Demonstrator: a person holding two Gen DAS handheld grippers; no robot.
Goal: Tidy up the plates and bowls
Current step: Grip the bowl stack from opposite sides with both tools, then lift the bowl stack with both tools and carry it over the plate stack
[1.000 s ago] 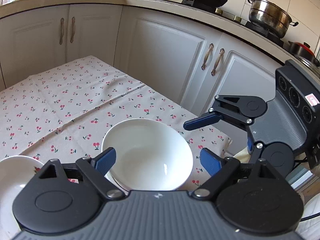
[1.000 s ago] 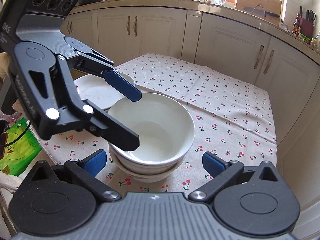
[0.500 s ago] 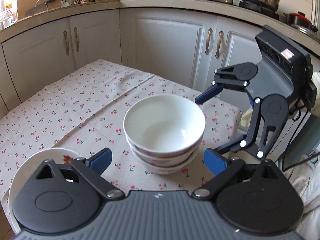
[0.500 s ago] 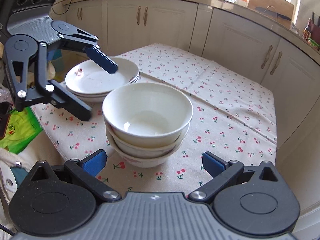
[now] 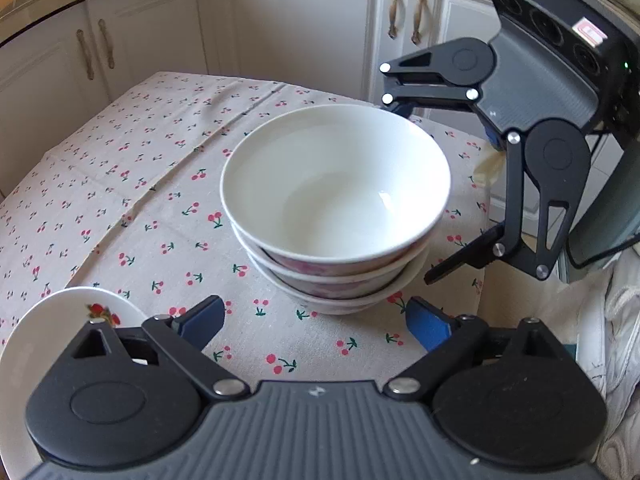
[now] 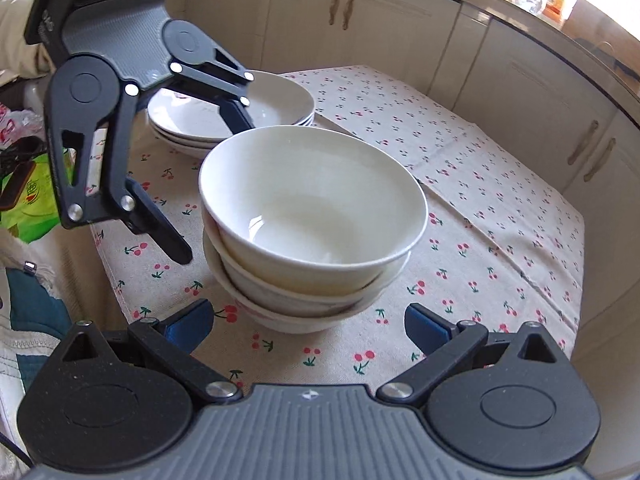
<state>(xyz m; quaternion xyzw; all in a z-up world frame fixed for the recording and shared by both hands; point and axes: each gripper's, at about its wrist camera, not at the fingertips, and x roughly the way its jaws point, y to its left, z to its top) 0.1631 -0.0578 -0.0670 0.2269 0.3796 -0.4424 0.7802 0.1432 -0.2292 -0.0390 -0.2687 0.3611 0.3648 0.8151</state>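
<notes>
Flanking bowl stack (image 5: 336,208) — open tongs (image 5: 316,324)

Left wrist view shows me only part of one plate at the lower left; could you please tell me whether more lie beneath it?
Observer: Yes, the right wrist view shows a stack of about three plates.
Operator: Thank you; is the right gripper touching the bowls?
Observer: No, the right gripper is open, its pads either side of the bowls' base and clear of it.
</notes>
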